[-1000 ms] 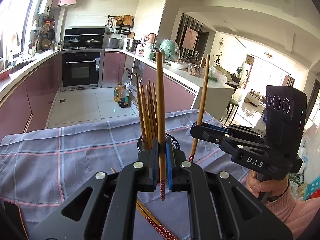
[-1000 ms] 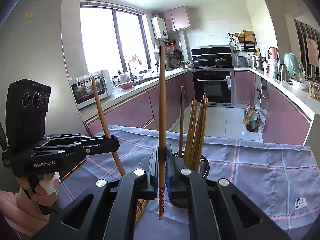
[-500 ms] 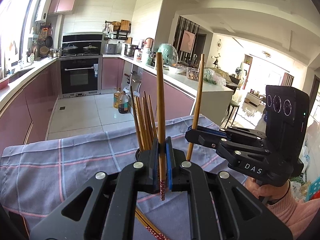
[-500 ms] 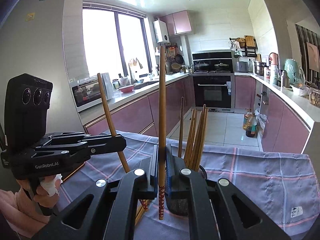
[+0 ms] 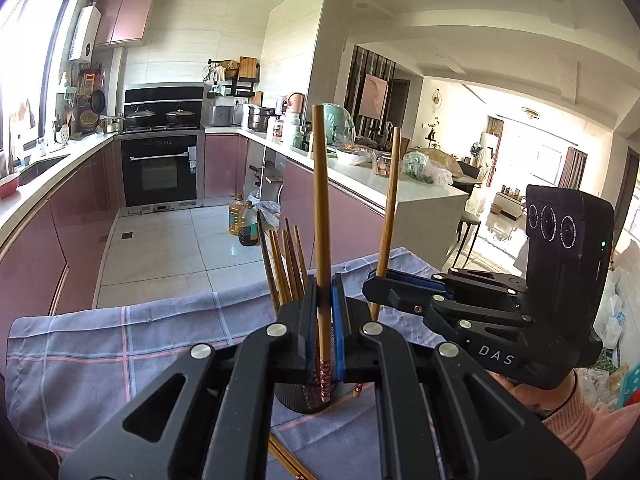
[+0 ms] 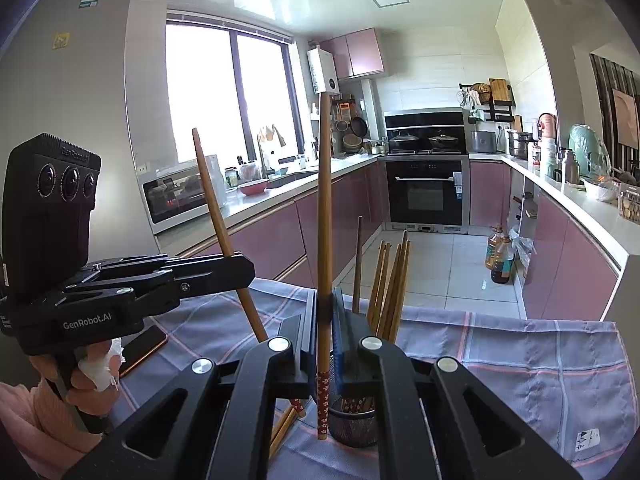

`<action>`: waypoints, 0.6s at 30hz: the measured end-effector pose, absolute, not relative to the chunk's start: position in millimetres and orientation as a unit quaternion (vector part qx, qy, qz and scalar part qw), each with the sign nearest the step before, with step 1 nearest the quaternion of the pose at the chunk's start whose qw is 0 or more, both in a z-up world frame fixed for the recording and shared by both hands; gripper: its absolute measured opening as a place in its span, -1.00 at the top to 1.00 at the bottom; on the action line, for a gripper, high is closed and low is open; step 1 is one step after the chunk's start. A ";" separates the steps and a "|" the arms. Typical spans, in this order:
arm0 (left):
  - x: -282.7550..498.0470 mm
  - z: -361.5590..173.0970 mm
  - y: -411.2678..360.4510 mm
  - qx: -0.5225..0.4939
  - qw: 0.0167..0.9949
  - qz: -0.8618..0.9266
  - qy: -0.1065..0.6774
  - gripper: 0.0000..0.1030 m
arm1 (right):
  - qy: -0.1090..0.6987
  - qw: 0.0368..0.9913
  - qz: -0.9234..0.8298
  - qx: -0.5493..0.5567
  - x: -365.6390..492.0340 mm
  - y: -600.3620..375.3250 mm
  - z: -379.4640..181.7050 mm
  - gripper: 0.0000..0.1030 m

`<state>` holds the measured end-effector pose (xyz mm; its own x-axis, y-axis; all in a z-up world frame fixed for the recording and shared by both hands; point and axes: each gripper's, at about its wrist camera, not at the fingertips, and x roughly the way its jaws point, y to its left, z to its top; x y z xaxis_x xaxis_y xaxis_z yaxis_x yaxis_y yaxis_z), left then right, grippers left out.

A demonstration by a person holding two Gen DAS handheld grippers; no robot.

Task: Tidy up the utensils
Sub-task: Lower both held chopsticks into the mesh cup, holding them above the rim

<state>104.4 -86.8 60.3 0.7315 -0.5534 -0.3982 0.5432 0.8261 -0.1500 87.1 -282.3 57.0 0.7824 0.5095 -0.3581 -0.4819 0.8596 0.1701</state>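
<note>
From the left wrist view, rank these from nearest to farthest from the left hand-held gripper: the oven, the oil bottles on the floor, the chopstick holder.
1. Chopstick holder: right under the left hand-held gripper, on the cloth.
2. Oil bottles: on the floor beyond the table, left of centre.
3. Oven: against the far wall, left.

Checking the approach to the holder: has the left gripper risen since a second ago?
Yes. The left gripper has risen: the holder sits lower in its view.

Upright chopsticks point(image 6: 390, 284) crowding holder point(image 6: 354, 424); open cloth point(image 6: 540, 360) rightward
</note>
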 end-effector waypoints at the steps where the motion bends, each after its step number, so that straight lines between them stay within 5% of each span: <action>1: 105.4 62.2 -87.9 -0.012 0.931 -0.295 0.216 0.85 | 0.199 0.944 0.262 0.035 87.4 -282.9 56.3 0.89; 18: 115.5 62.1 -99.6 -0.001 0.937 -0.278 0.211 0.85 | 0.193 0.948 0.249 0.044 101.0 -281.4 58.9 0.89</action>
